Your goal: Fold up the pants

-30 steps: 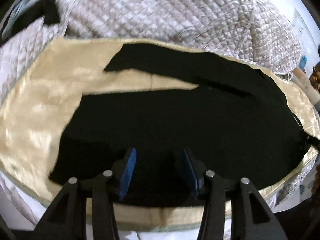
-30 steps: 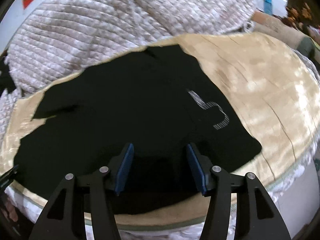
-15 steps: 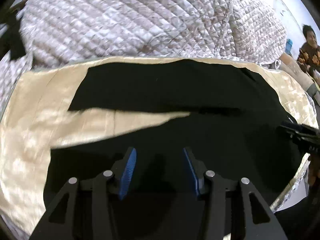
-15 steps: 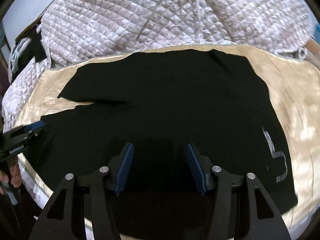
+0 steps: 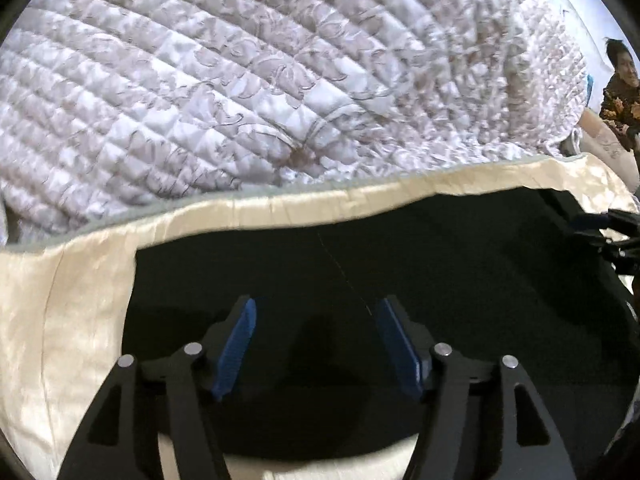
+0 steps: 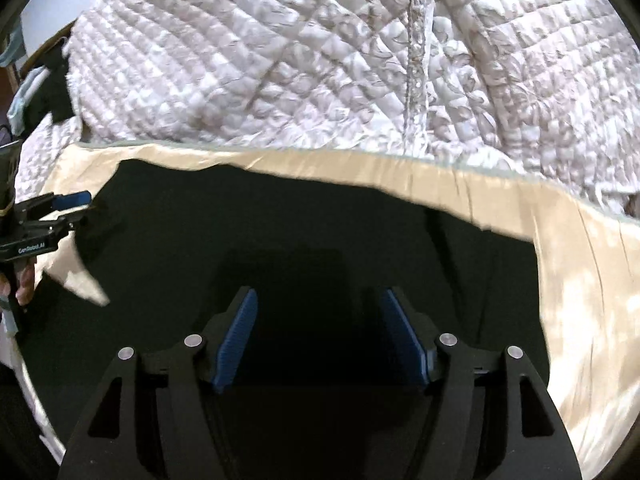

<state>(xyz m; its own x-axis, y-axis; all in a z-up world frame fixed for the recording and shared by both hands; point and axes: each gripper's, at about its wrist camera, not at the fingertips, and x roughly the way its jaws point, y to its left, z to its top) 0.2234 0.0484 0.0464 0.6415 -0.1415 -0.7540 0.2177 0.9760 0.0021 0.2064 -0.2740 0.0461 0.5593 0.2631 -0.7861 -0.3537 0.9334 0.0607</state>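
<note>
Claws first: the left claw (image 5: 314, 344) hangs low over the pants (image 5: 400, 272) with its blue pads spread wide and nothing between them; the right claw (image 6: 316, 340) does the same over its end of the cloth (image 6: 320, 240), jaws apart and empty. Each claw points forward and downward along the bed, and each shows at the edge of the other's view, so they sit side by side, well apart, facing the same way.

Beneath and beyond them the black pants lie flat on a cream sheet (image 5: 60, 320). A cream wedge shows at the left of the right view, perhaps a gap between the legs. Whether the legs are already laid one on the other I cannot tell.

Risk, as I judge it: the fabric is dark and nearly featureless, so edges and layers are hard to pick out. A pinch taken here, mid-cloth, could catch one layer only or bunch the cloth, giving a crooked fold. The slick-looking sheet may also get nipped and dragged along.

Farthest off, a quilted bedspread (image 5: 280, 80) is heaped behind the sheet, and a seated person (image 5: 620, 88) is at the far right.
</note>
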